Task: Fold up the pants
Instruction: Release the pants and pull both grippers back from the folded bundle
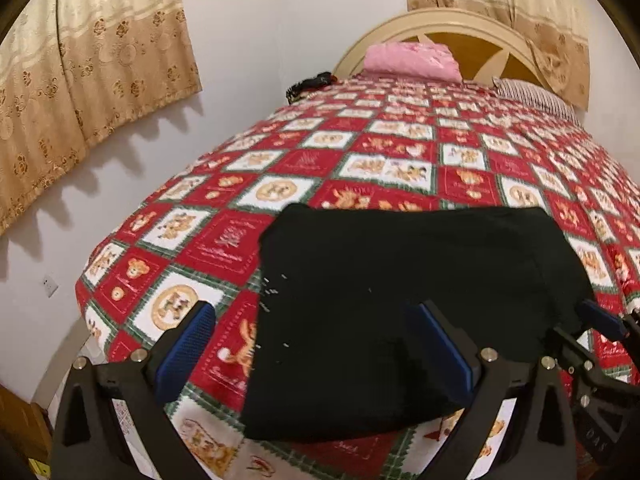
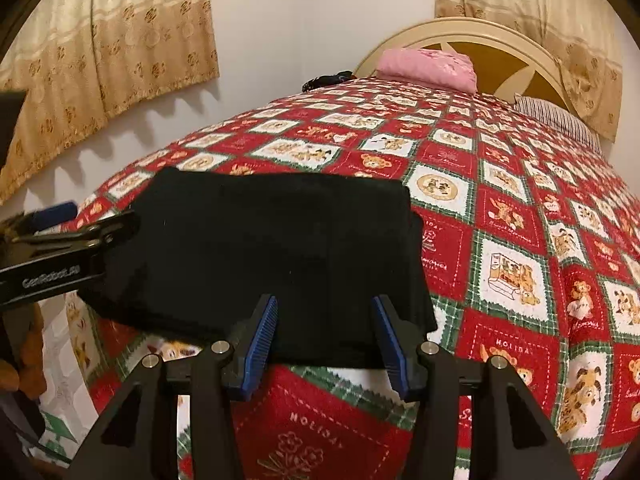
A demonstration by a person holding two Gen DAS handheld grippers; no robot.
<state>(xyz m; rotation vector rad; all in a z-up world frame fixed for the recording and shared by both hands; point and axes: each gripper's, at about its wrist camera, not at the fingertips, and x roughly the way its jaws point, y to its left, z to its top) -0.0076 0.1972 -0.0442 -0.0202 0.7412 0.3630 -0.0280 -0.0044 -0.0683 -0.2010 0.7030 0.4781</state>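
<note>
The black pants point(image 1: 400, 280) lie folded into a thick rectangle near the foot of the bed, also seen in the right wrist view point(image 2: 260, 248). My left gripper point(image 1: 312, 314) is open wide and hovers over the bundle's left near corner. One blue pad is over the quilt and the other over the cloth, with nothing gripped. My right gripper point(image 2: 326, 306) is open above the pants' near edge, its pads apart and not pressing the fabric. Each gripper shows at the rim of the other's view: the right gripper point(image 1: 614, 320), the left gripper point(image 2: 92, 218).
A red, white and green patchwork quilt point(image 2: 500, 240) covers the bed. A pink folded cloth point(image 1: 412, 60) and a striped pillow point(image 1: 536, 96) lie by the cream headboard point(image 2: 500, 44). A small dark item point(image 1: 312, 82) sits at the far left edge. Beige curtains point(image 1: 92, 60) hang on the wall.
</note>
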